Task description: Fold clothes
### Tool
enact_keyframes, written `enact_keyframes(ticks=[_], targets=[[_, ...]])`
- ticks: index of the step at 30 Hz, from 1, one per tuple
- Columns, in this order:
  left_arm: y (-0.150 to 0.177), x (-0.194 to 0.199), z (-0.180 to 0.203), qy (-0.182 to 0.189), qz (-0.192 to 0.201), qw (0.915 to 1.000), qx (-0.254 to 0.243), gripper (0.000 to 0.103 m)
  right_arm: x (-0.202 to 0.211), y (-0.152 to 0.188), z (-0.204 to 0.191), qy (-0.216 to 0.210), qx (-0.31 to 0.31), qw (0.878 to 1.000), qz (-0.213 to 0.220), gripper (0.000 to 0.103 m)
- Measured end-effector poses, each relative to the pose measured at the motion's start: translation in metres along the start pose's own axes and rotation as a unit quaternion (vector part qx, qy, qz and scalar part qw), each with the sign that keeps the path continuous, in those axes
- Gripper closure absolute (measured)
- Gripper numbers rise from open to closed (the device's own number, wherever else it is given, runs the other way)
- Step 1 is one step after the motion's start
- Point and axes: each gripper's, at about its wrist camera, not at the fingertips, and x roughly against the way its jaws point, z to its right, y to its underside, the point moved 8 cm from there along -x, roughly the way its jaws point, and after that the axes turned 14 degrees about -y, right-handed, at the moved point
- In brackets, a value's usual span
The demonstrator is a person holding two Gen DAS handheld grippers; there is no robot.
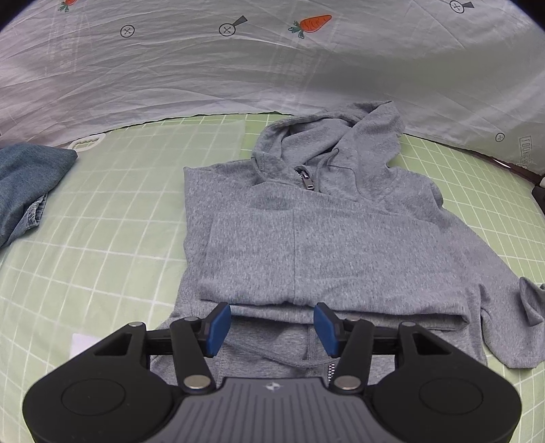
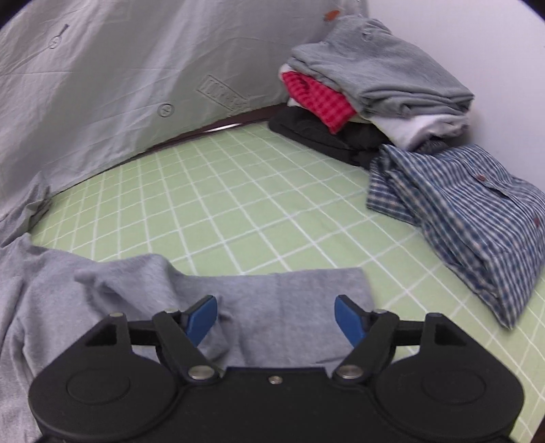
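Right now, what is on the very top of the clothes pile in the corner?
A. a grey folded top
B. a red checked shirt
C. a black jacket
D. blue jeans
A: the grey folded top lies uppermost on the pile, with the red checked cloth tucked under it.

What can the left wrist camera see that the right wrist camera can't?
Only the left wrist view shows the grey hoodie's hood and zipper, a blue denim garment and the carrot print on the white sheet. Only the right wrist view shows a stack of folded clothes in the corner and a blue checked shirt beside it. Both show the grey hoodie, the green grid mat and the white sheet behind. Each shows its own gripper, left gripper and right gripper, jaws apart.
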Motion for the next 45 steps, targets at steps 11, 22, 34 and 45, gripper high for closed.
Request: enact_keyframes(ticks=[11,22,34,45], targets=[[-0.004,0.01,-0.006,-0.004,0.015,0.9999,-0.001,0.044,-0.013,0.022,0.001,0.004,0.009,1.0,-0.027,0.022],[0.011,0.022,-0.044,-0.002,-0.003,0.9998,0.022,0.043,-0.002,0.019,-0.02,-0.062,-0.013,0.998,-0.02,0.095],[0.023,0.028,-0.087,0.002,0.0,0.9995,0.031,0.043,0.036,-0.019,-0.151,-0.218,0.03,0.974,0.049,0.097],[0.005,0.022,-0.114,0.0,0.02,0.9986,0.05,0.041,0.041,0.005,-0.314,-0.342,0.115,0.933,-0.002,0.054]])
